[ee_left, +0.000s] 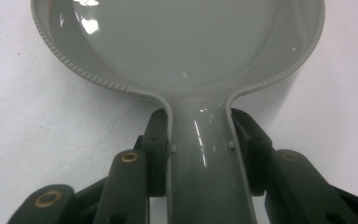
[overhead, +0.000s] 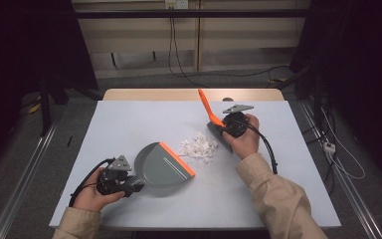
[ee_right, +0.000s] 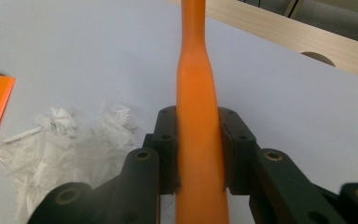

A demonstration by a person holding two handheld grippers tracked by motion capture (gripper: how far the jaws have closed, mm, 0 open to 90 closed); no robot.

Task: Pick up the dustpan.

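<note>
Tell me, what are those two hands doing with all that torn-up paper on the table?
A person is set up to sweep. The left gripper is shut on the handle of a grey dustpan, which lies on the table with its orange lip facing the pile of white paper scraps. The right gripper is shut on the orange handle of a brush, whose head sits just on the far side of the scraps. The dustpan looks empty, so the paper is not yet swept in.
</note>
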